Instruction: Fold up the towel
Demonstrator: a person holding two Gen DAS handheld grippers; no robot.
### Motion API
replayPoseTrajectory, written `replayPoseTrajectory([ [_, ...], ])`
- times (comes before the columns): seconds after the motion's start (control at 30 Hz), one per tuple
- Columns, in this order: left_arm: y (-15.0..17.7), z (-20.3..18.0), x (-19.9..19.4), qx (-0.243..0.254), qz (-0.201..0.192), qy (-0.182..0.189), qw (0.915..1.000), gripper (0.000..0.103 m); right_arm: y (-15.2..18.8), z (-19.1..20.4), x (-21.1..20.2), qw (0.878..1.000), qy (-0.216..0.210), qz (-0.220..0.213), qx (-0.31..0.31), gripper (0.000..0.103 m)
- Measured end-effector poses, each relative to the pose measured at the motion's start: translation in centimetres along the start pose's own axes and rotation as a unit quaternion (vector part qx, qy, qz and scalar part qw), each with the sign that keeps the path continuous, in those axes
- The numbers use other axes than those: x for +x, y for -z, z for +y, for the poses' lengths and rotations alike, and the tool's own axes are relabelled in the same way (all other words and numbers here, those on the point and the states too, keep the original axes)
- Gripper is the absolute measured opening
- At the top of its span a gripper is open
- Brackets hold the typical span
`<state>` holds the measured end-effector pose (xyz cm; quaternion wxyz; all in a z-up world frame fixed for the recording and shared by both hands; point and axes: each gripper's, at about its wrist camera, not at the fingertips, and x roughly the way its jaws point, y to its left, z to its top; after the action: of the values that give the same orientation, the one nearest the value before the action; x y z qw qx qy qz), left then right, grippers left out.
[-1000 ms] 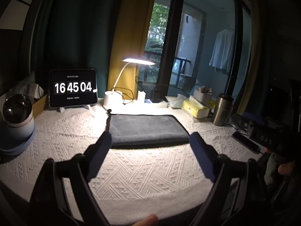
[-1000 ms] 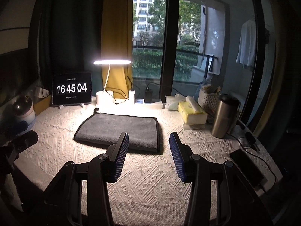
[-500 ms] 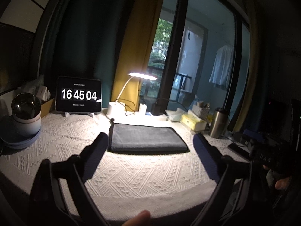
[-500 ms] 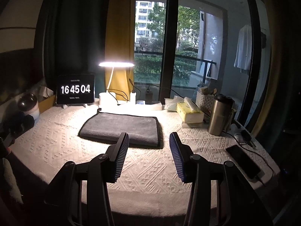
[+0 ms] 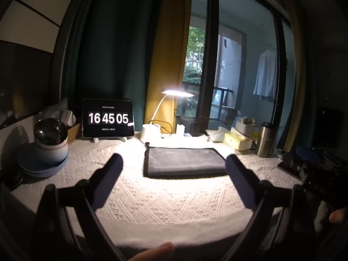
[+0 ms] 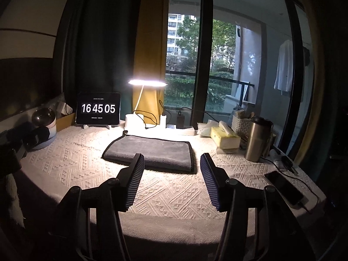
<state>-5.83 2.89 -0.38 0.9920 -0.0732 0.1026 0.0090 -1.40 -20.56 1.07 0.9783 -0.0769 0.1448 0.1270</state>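
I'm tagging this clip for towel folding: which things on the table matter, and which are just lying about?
For the job:
grey towel, lying flat
left gripper, jaws open
right gripper, jaws open

Lying about:
clock tablet
desk lamp
tissue box
steel tumbler
phone

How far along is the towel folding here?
It looks finished: the grey towel lies as a neat, doubled rectangle on the white tablecloth under the lamp. Nothing is in hand; the left claw and right claw are both open, short of the towel. Nothing obvious is left.
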Motion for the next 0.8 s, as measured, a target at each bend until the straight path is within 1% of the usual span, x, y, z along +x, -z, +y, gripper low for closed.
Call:
replayPoseTrajectory([
  [0.27, 0.06, -0.22, 0.39, 0.004, 0.005, 0.008, 0.9999, 0.096, 0.28, -0.23, 0.38, 1.0, -0.002, 0.008, 0.006, 0.057],
  [0.5, 0.16, -0.06, 0.8, -0.002, 0.016, 0.008, 0.9998, 0.096, 0.41, -0.31, 0.53, 1.0, -0.002, 0.01, 0.007, 0.057],
  [0.8, 0.21, 0.0, 0.92, -0.005, 0.02, 0.01, 0.9997, 0.096, 0.53, -0.29, 0.74, 1.0, -0.004, 0.013, 0.008, 0.057],
])
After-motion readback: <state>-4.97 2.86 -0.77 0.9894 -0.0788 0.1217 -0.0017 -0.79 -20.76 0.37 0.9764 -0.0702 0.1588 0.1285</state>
